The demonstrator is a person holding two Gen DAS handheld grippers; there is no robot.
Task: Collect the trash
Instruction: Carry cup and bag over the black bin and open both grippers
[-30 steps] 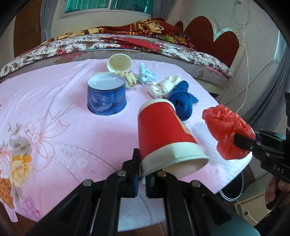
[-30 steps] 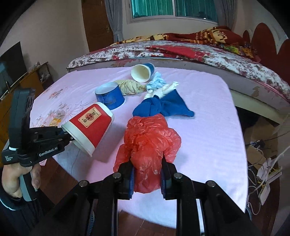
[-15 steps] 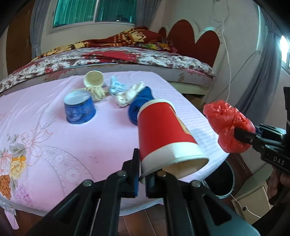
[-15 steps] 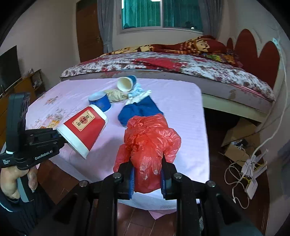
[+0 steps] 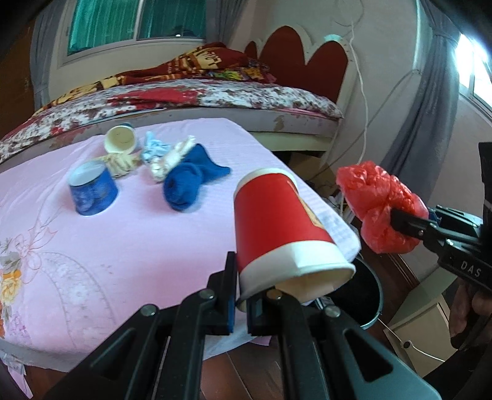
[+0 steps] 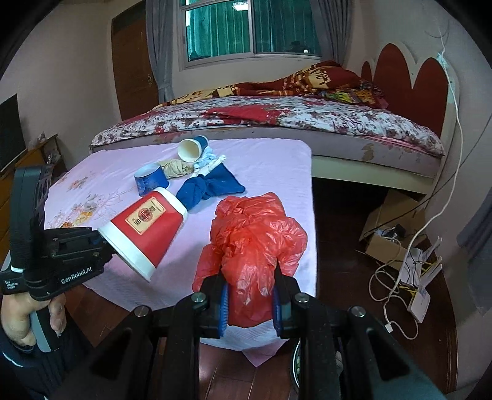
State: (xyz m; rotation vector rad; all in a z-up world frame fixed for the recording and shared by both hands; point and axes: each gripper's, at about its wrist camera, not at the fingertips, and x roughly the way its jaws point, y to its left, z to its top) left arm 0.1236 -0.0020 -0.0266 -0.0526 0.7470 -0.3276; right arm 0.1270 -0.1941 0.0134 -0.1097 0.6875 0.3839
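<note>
Soft window [image 6: 249,27] daylight, fisheye-warped edges, slight motion blur

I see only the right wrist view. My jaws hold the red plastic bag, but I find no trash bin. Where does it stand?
Observer: The left wrist view shows a dark round bin on the floor beside the table corner, partly hidden by the red cup.
Operator: How is the cup held?
Observer: The left gripper pinches the cup's rim, and the mouth faces the camera.
Operator: Is my bag over the bin?
Observer: Probably not yet. The red plastic bag in the right gripper appears to the right of the bin's opening and higher.
</note>
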